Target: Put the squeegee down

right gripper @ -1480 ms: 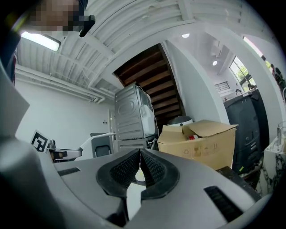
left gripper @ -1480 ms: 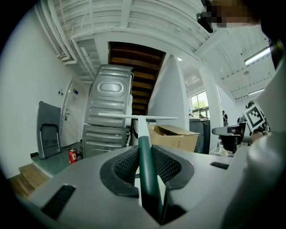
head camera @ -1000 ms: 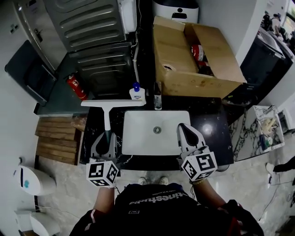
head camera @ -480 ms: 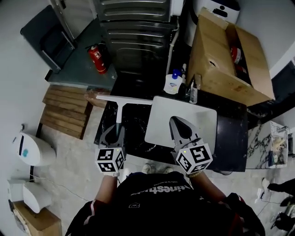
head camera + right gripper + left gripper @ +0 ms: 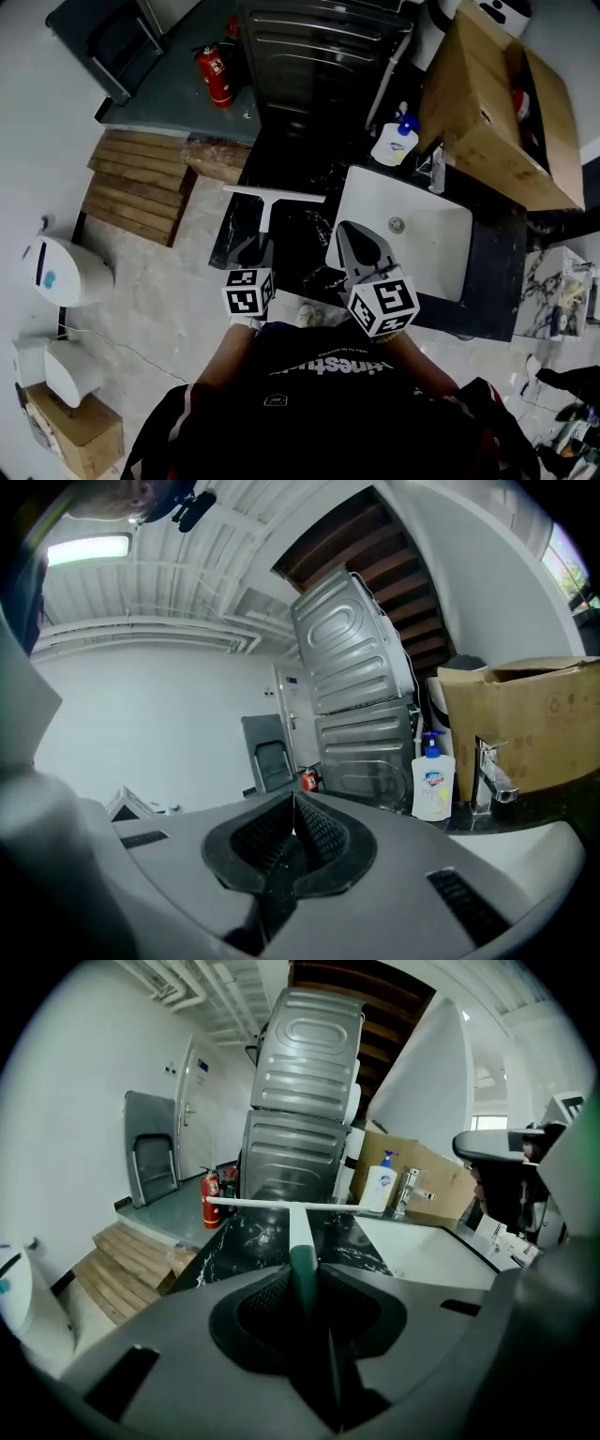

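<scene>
The squeegee (image 5: 266, 208) has a white blade bar and white stem ending in a dark green handle. My left gripper (image 5: 254, 251) is shut on that handle, with the blade (image 5: 281, 1205) held crosswise over the black marble counter (image 5: 292, 234), left of the white sink (image 5: 427, 253). In the left gripper view the green handle (image 5: 304, 1274) runs straight between the jaws. My right gripper (image 5: 361, 246) hovers at the sink's near-left corner; its jaws meet at the tips with nothing between them (image 5: 292, 803).
A soap pump bottle (image 5: 395, 142) and a chrome tap (image 5: 437, 172) stand behind the sink. A cardboard box (image 5: 497, 103) sits at the right rear, a grey metal appliance (image 5: 323, 56) behind the counter. Red fire extinguisher (image 5: 214, 73) and wooden pallet (image 5: 136, 187) lie left, on the floor.
Both grippers have moved left along the counter, away from the sink's front, and the left one has dropped lower with the squeegee still held. The head view has swung left.
</scene>
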